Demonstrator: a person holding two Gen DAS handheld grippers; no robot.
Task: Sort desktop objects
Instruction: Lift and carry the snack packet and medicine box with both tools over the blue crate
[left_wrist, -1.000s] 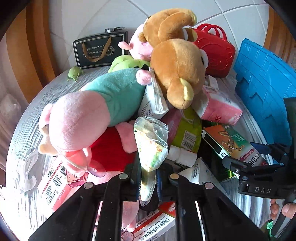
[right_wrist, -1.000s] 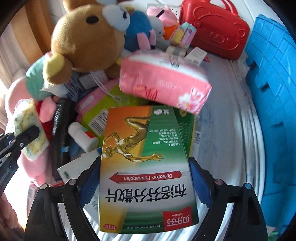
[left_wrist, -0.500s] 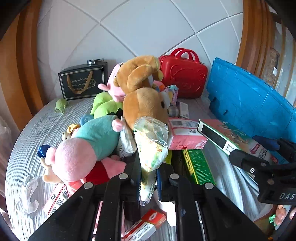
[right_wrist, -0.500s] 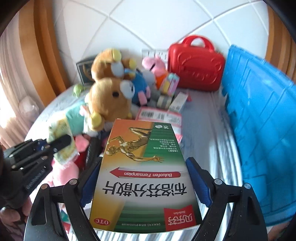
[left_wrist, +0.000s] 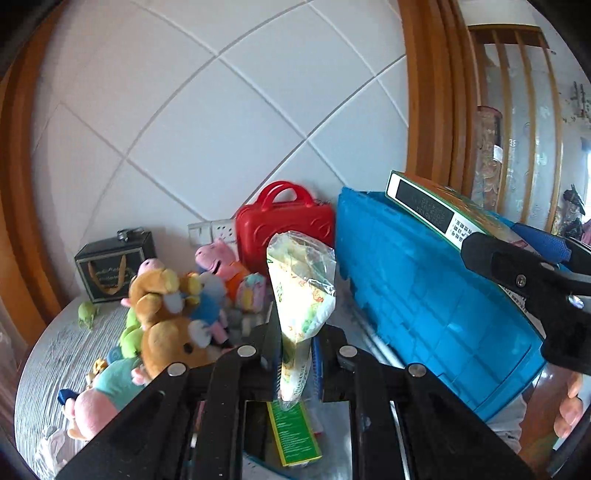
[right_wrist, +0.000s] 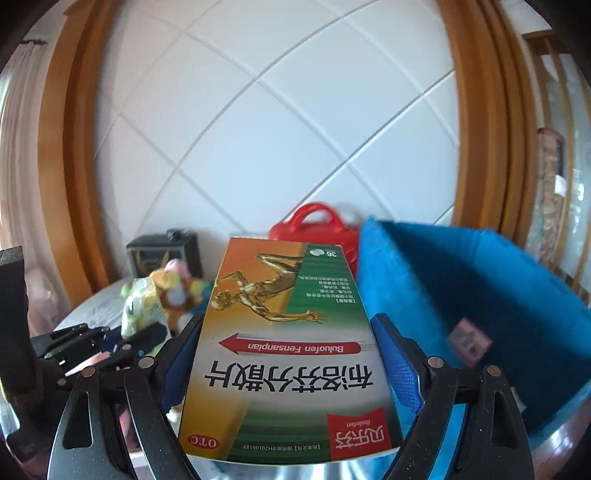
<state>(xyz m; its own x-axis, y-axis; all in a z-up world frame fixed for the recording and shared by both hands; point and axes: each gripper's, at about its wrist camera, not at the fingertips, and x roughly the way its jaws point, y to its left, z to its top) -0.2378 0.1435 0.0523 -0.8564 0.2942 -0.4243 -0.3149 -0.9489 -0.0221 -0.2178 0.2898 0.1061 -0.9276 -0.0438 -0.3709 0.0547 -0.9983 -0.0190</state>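
My left gripper (left_wrist: 293, 332) is shut on the lower end of a clear plastic packet (left_wrist: 301, 280) with green and yellow print, and holds it upright high above the table. My right gripper (right_wrist: 286, 332) is shut on a flat orange and green medicine box (right_wrist: 284, 347), its blue pads (right_wrist: 393, 354) pressing the box's long sides. In the left wrist view that box (left_wrist: 436, 210) hangs above the near wall of the blue crate (left_wrist: 424, 302). In the right wrist view, the left gripper (right_wrist: 122, 343) and its packet (right_wrist: 142, 306) are at the left.
A heap of plush toys (left_wrist: 166, 325) covers the grey round table (left_wrist: 55, 354). A red case (left_wrist: 284, 229) and a black gift bag (left_wrist: 114, 266) stand against the tiled wall. A green box (left_wrist: 291, 432) lies below my left gripper. A hand (left_wrist: 569, 402) shows at the right edge.
Both grippers have risen well above the heap, each keeping its load. The medicine box now hangs over the blue crate's edge, and the toys have dropped low in both views.
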